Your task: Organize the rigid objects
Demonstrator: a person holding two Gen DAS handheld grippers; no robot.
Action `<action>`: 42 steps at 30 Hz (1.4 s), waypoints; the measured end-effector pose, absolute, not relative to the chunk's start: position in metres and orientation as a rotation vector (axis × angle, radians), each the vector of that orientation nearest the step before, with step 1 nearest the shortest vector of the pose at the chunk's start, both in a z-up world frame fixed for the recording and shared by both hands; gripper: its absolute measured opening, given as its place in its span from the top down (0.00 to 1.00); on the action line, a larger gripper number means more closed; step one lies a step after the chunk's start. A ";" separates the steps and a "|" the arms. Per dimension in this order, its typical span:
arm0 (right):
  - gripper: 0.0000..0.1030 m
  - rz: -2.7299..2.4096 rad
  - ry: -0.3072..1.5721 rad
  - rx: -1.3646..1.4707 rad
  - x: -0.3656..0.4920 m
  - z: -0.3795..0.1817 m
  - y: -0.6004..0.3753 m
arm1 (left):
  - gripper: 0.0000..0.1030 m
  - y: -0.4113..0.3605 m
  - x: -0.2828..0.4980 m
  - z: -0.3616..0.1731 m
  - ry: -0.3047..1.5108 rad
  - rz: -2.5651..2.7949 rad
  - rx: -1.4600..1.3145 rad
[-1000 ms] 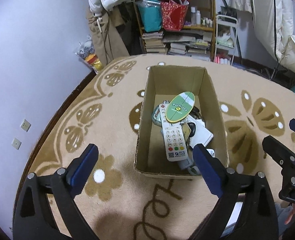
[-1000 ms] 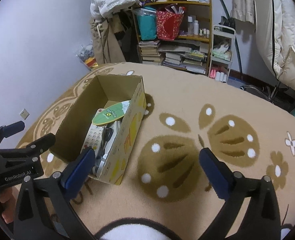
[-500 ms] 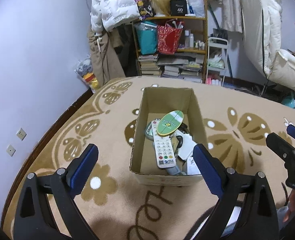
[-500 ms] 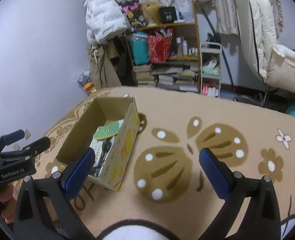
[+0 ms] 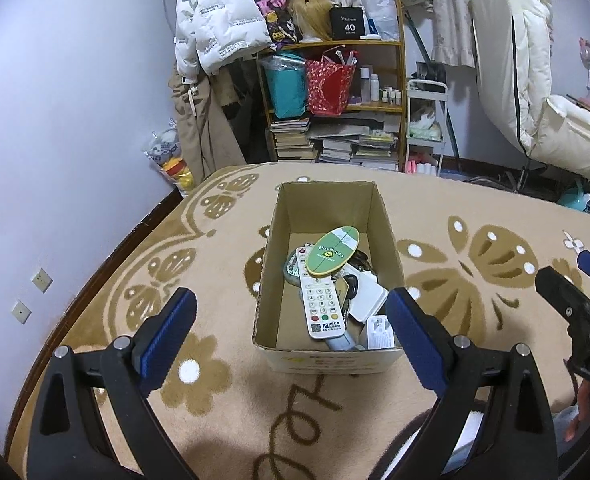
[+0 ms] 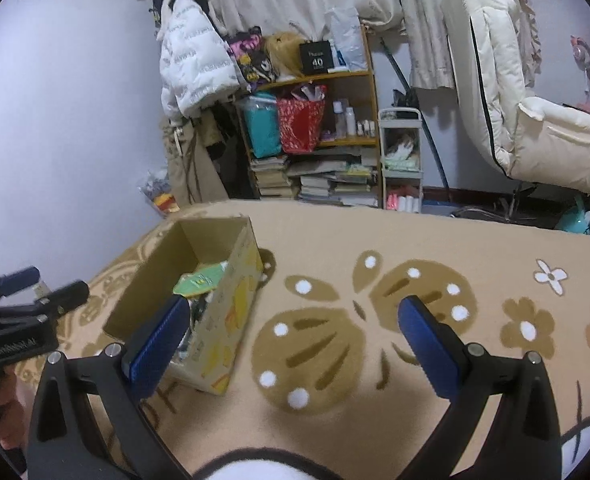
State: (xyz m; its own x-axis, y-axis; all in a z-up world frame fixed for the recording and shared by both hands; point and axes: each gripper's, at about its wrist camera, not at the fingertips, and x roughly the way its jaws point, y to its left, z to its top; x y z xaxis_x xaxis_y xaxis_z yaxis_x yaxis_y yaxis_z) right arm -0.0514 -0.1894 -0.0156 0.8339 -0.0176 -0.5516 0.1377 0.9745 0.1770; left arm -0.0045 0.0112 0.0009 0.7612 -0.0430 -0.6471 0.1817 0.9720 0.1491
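While both tools hover above the beige flower-patterned carpet (image 5: 223, 412), the left tool (image 5: 291, 328) and right tool (image 6: 295, 332) each stand with jaws spread wide and empty. Between them, nearer the left, the open brown cardboard box (image 5: 327, 204) rests on the carpet, holding a white remote control (image 5: 321, 306) under a green oval surfboard-shaped tag (image 5: 333, 254).

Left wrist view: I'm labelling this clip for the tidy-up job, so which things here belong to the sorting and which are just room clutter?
Part of the job:
cardboard box
white remote
green oval board
left tongs, open
right tongs, open

Just lying about:
bookshelf
white jacket
red bag
patterned carpet
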 end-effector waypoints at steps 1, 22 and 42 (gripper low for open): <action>0.00 -0.077 0.588 0.214 -0.051 -0.016 -0.190 | 0.08 0.010 -0.005 0.000 0.696 -0.121 0.212; 0.00 -0.075 0.573 0.232 -0.053 -0.015 -0.187 | 0.07 0.005 -0.003 -0.002 0.691 -0.142 0.225; 0.00 -0.068 0.587 0.230 -0.052 -0.018 -0.187 | 0.01 0.004 -0.004 0.001 0.693 -0.135 0.223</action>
State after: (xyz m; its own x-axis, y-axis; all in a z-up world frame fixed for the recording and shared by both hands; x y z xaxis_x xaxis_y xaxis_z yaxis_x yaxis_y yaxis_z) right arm -0.0524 -0.1871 -0.0180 0.8313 0.0018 -0.5559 0.1288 0.9721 0.1958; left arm -0.0045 0.0041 0.0006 0.7622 -0.0491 -0.6455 0.1969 0.9675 0.1589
